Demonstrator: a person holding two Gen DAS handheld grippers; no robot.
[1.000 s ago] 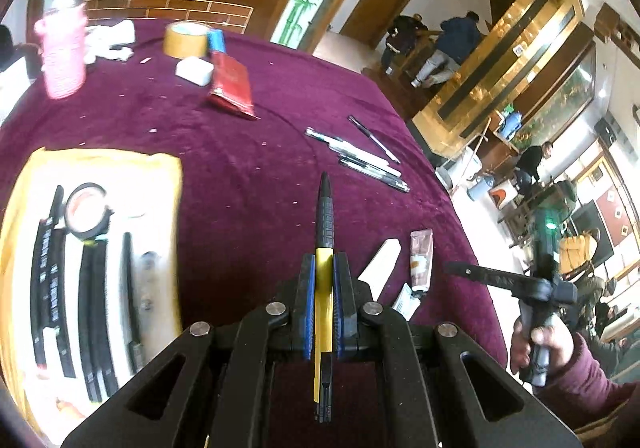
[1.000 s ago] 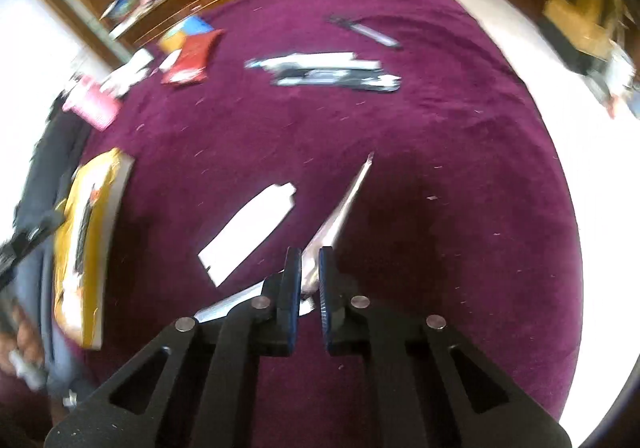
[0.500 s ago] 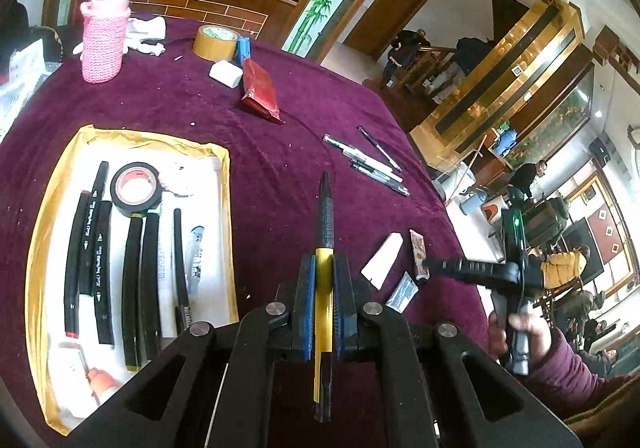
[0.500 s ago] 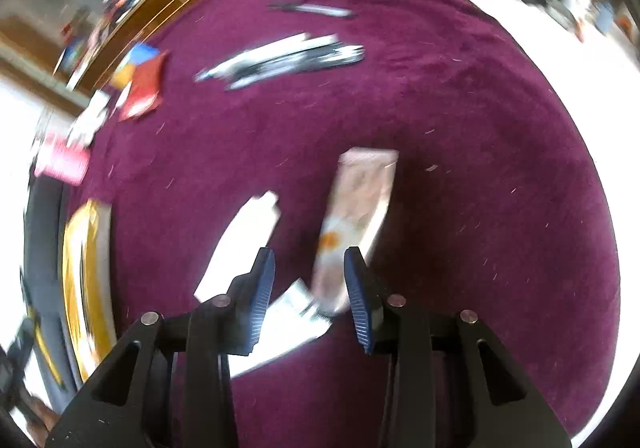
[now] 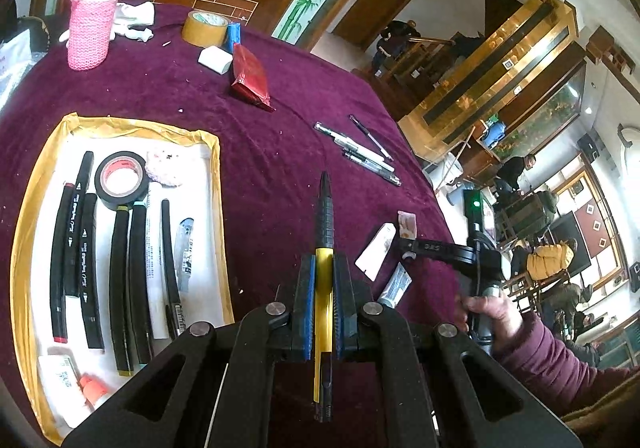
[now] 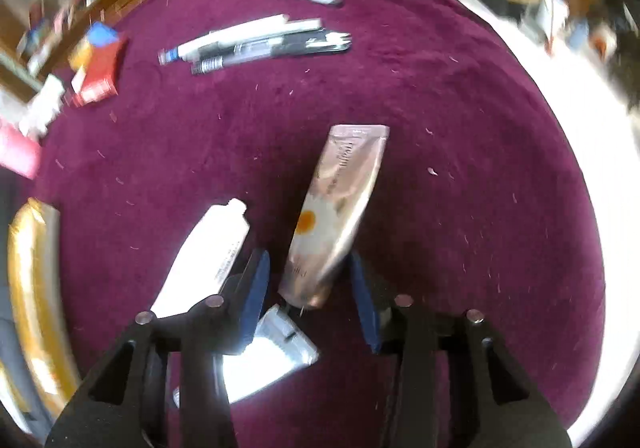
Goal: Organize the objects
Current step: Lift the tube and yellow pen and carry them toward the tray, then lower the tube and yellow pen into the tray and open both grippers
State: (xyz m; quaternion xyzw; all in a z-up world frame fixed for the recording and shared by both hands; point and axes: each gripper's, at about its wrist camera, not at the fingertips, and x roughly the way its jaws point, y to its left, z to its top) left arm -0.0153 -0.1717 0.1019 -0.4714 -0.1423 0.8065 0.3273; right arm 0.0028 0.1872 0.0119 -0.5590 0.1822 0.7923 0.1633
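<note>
Since a second ago, the right gripper (image 6: 306, 280) has let go of the pinkish tube (image 6: 340, 207): its jaws, then pinched on the tube's thin edge, are opening, and the tube now lies flat on the purple tablecloth (image 6: 460, 167) between the blue pads, neither of which presses on it. Just beside it lie a white tube (image 6: 208, 248) and a silvery packet (image 6: 264, 360). This looks like the set-down step of grouping the tubes together; the next move probably calls for lifting this gripper straight clear so the pads do not drag the tube askew. It points steeply down at the cloth, gripped by a hand (image 5: 492, 312) in a maroon sleeve. The left gripper (image 5: 322, 300) is clamped tight on a yellow-and-black pen (image 5: 324, 232), tilted down and forward over the cloth, to the right of the yellow tray (image 5: 218, 207) that already holds markers. Carrying the pen there seems the likely follow-up.
</note>
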